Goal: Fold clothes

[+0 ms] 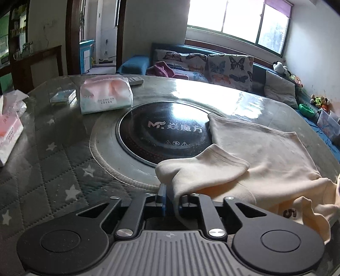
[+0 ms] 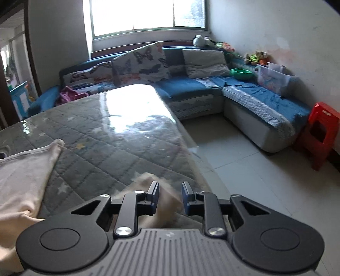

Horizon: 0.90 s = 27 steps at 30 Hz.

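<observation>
The left gripper's [image 1: 171,200] jaws stand slightly apart with a fold of the cream garment [image 1: 265,161] running down between them; whether the pads press the cloth cannot be told, since it hides the inner face of the right-hand finger. The right gripper's [image 2: 170,196] jaws are apart as well, and a blurred flap of the same cream cloth lies in the gap between the blue pads without either pad plainly touching it. In the left wrist view the garment spreads from the fingers up and to the right across the table [image 1: 63,165], one sleeve folded over onto the body of the cloth, and a dark numeral 5 shows on a rumpled part near the lower right. Its far corner overlaps the edge of the round black cooktop [image 1: 161,131] set in the middle of the table, which carries white lettering. The table top is a glossy sheet over a grey quilted cover with pale stars. Further back on the left sit a soft tissue pack [image 1: 106,95], a small flat box [image 1: 63,96] beside it, and a pink tissue pack [image 1: 9,131] at the left edge. Beyond the table a blue corner sofa [image 2: 244,93] with butterfly cushions [image 2: 140,63] runs beneath a bright window [image 2: 148,14]. In the right wrist view a red plastic stool [image 2: 318,133] stands on the tiled floor by the sofa's end.
</observation>
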Motion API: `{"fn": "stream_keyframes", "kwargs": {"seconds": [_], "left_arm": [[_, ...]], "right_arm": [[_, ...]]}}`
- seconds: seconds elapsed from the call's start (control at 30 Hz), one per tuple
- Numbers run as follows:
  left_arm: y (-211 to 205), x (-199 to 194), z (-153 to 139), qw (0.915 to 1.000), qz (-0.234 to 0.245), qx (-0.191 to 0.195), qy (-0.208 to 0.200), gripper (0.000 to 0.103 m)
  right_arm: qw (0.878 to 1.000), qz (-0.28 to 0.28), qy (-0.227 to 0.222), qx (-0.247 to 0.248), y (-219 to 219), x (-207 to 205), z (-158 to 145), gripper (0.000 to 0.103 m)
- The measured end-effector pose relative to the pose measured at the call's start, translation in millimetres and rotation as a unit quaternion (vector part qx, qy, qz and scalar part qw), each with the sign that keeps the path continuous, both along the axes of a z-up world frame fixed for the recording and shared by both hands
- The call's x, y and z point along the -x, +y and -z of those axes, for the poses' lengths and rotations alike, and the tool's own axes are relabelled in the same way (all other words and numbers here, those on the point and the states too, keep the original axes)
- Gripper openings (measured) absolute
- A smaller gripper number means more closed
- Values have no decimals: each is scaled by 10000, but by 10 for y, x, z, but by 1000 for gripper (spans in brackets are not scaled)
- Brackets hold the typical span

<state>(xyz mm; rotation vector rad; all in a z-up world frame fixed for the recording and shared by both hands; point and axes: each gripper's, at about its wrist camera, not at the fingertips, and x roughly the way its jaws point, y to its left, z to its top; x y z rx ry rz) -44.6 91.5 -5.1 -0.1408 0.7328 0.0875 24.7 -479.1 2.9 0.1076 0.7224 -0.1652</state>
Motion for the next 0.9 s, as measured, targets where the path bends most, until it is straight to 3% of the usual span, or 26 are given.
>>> {"fn": "stream_keyframes", "kwargs": {"seconds": [0.17, 0.37, 0.47, 0.57, 0.83, 0.9], "left_arm": [[-93, 83, -150, 9993, 224, -170, -253, 41], [-396, 155, -394, 9921, 1032, -68, -704, 42], [-720, 120, -380, 9847, 1604, 88, -674, 42], [-1116, 56, -329, 9733, 2214, 191, -575, 42], [-2130, -58, -188, 9296, 3657, 154, -423, 46], [-2314, -90, -118, 9205, 3891, 116, -336, 46]], "right_arm": [[9999, 64, -94, 28, -67, 178, -97, 34], [9990, -421, -104, -89, 112, 109, -163, 34], [9983, -566, -24, -124, 248, -70, -124, 34], [9977, -647, 125, -136, 332, -235, -49, 34], [9973, -595, 426, -4, 429, -475, 172, 34], [9972, -612, 417, 136, 461, -490, 182, 29]]}}
